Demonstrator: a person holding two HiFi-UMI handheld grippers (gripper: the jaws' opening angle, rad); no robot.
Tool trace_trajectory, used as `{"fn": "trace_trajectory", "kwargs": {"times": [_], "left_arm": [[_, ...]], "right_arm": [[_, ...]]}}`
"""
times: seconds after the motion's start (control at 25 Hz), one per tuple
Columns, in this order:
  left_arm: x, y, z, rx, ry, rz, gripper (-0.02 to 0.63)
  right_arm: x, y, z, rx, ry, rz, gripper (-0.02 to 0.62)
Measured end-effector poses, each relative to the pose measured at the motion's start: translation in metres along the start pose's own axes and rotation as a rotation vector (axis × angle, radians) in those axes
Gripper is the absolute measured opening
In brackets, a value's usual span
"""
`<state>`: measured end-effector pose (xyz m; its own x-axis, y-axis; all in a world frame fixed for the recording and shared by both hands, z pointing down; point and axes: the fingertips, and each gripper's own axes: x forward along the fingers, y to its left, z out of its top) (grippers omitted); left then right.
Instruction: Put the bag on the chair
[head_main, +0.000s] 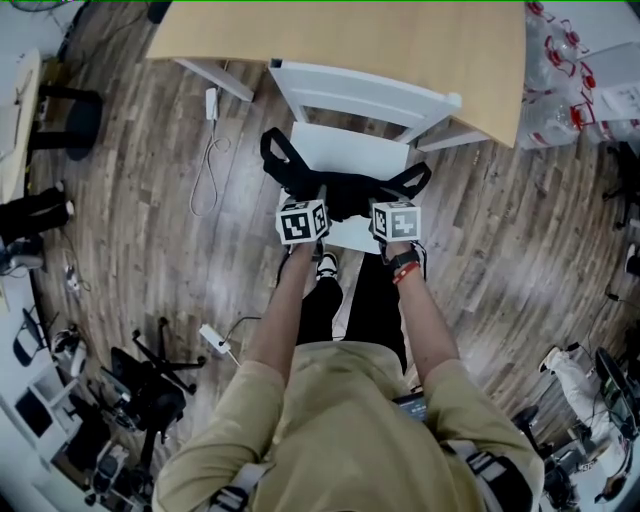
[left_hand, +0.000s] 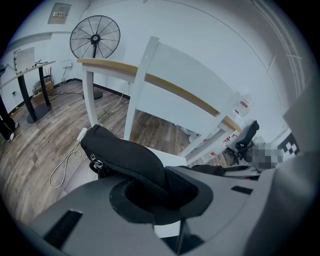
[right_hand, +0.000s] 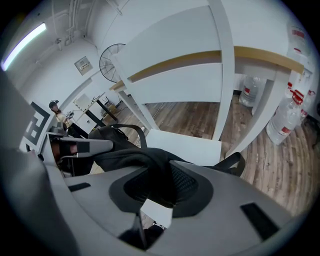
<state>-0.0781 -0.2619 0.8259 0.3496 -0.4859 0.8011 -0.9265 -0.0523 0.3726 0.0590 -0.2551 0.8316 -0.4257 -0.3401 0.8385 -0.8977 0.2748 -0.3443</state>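
A black bag (head_main: 345, 192) spreads across the front of the white chair's seat (head_main: 350, 150), its straps drooping off both sides. I cannot tell whether its weight rests on the seat. My left gripper (head_main: 318, 198) is shut on the bag's left part, and my right gripper (head_main: 386, 200) is shut on its right part. In the left gripper view the black fabric (left_hand: 125, 155) bunches between the jaws of the left gripper (left_hand: 160, 192), with the chair back (left_hand: 185, 85) behind. In the right gripper view the right gripper (right_hand: 160, 187) clamps a fold of the bag (right_hand: 135, 160) above the seat (right_hand: 185, 145).
A wooden table top (head_main: 350, 40) stands just beyond the chair back. Water bottles (head_main: 570, 70) are stacked at the far right. A power strip with a looped cable (head_main: 212, 150) lies on the floor to the left. An office chair base (head_main: 160, 370) stands near left. A fan (left_hand: 95, 37) stands further off.
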Motion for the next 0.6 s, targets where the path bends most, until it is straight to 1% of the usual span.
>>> {"fn": "trace_trajectory", "kwargs": {"times": [0.12,0.28,0.48,0.6], "left_arm": [[0.018,0.003,-0.012,-0.03,0.031,0.002,0.08],[0.038,0.007,-0.027,-0.132,0.046,-0.016,0.08],[0.058,0.008,-0.045,-0.15,0.076,-0.001,0.08],[0.068,0.017,-0.053,-0.192,0.091,0.006,0.086]], "right_arm": [[0.01,-0.01,-0.005,-0.006,0.014,-0.008,0.091],[0.024,-0.024,-0.018,0.021,0.036,-0.036,0.092],[0.036,-0.038,-0.039,0.061,0.079,-0.028,0.094],[0.044,-0.04,-0.04,0.02,0.076,-0.016,0.103]]}}
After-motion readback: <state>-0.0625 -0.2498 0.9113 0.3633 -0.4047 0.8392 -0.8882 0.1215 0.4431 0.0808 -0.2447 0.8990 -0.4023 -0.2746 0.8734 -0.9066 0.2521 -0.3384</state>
